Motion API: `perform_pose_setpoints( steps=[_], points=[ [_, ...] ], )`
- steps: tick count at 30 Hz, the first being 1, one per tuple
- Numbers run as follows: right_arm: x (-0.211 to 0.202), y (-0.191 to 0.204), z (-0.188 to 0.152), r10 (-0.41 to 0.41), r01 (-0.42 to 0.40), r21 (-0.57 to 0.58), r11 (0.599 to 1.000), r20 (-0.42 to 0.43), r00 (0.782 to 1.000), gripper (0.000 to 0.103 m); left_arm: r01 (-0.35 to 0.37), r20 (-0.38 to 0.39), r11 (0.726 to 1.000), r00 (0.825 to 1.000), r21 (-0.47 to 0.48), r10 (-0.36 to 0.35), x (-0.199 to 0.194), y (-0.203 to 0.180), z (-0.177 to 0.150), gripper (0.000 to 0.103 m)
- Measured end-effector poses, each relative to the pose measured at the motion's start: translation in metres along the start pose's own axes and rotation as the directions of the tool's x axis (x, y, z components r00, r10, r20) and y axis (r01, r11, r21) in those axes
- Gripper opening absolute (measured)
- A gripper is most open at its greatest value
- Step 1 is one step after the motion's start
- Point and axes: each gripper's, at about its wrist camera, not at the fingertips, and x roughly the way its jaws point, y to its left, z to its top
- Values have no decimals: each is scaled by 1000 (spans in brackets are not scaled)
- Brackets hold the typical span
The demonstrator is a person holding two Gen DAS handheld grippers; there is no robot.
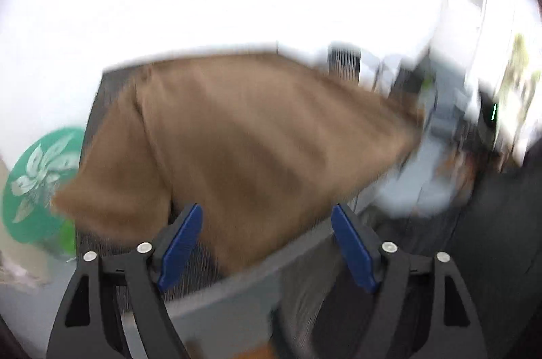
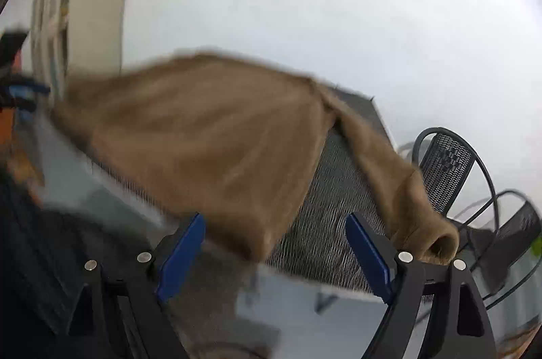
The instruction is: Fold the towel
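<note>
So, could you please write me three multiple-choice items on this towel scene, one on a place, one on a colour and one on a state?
1. Where does the towel lie?
A. On the dark mesh table
B. On the floor
C. Over a chair back

2. What colour are the pads of the left gripper?
A. Red
B. Blue
C. White

3. How do the jaws of the right gripper stand?
A. Shut on the towel
B. Shut on nothing
C. Open, holding nothing

Answers:
1 A, since the brown cloth spreads over the mesh surface in both wrist views, with one end hanging off the edge.
2 B, since both inner faces show blue against the black frame.
3 C, since the two fingers stand wide apart, with no cloth pinched between them.
</note>
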Motion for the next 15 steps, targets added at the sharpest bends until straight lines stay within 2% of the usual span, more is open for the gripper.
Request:
perform_pose_setpoints(
  steps=[1,2,4,6,8,10,13,15],
  points=[
    [7,-2,9,9,-10,43,999,13,1000,87,25,57,999,998,-31,-23,-2,2,14,91],
    [15,-5,19,18,-20,85,996,26,1000,87,41,78,998,996,-52,-37,4,1,24,93],
    [29,-10,37,34,-42,170,985,53,998,87,12,65,998,998,-67,-8,30,-3,41,98],
    [56,2,53,70,-74,171,982,29,997,87,-28,2,997,1000,-76,28,67,-4,47,98],
    [82,20,63,91,-89,118,989,-9,996,87,-25,-75,996,997,-85,18,100,-2,42,98],
    [111,42,63,96,-91,70,993,-72,993,87,-34,-174,994,985,-101,16,128,-1,27,98],
    [139,58,46,157,-151,47,987,-195,968,87,-30,-275,993,961,-111,-2,148,-2,1,98],
    [147,63,31,166,-170,11,985,-274,947,87,-11,-266,998,964,-63,-6,143,-4,-11,98]
  ],
)
